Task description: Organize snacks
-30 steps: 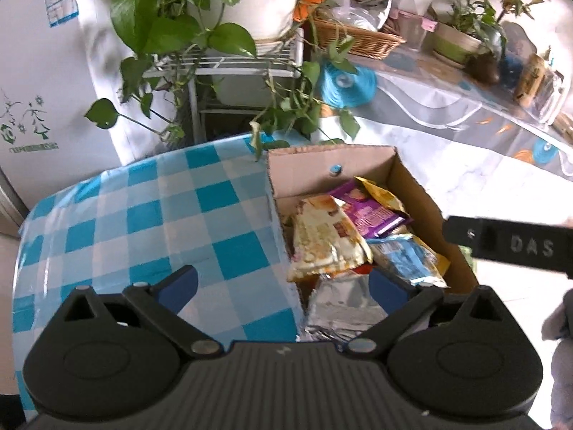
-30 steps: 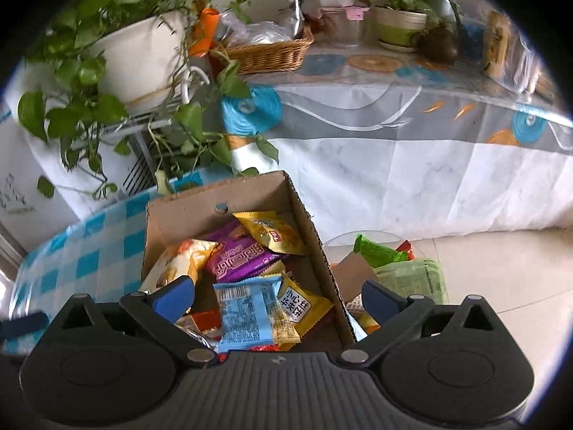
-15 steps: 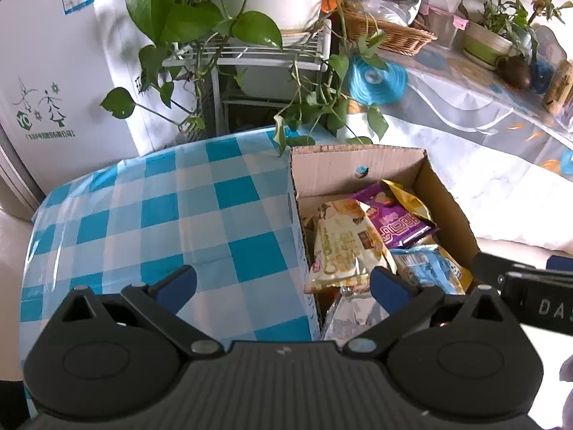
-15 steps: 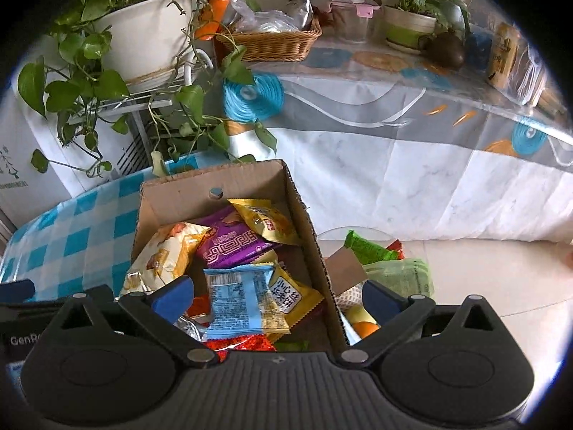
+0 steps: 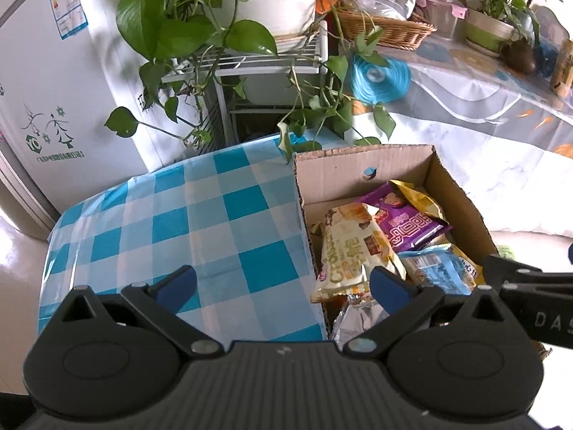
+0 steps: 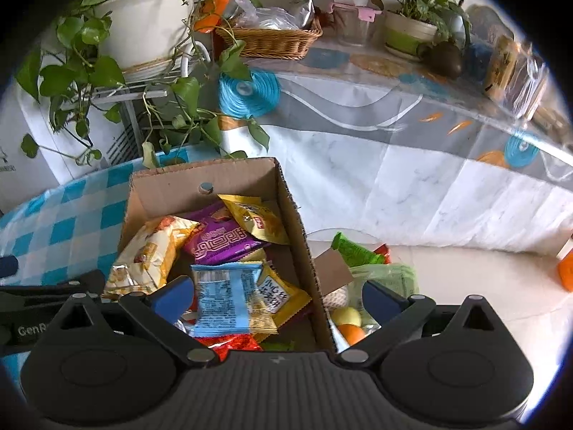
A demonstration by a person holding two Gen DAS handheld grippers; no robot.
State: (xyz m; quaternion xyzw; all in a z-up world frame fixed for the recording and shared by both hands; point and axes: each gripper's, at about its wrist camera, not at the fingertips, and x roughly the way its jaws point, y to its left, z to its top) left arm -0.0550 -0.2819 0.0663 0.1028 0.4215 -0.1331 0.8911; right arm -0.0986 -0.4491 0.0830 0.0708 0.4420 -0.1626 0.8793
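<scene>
Both pairs of blue-tipped fingers stand wide apart and hold nothing: the left gripper (image 5: 283, 283) hangs over the near left wall of the open brown cardboard box (image 5: 361, 159) on the blue-and-white checked cloth (image 5: 200, 222), the right gripper (image 6: 279, 292) over the box's right wall. Inside, the light-blue foil packet (image 6: 224, 297) overlaps the yellow sachet (image 6: 277, 295). A careless pinch could likely take both, or a finger could catch the wall and shove the box towards the cloth's edge.
</scene>
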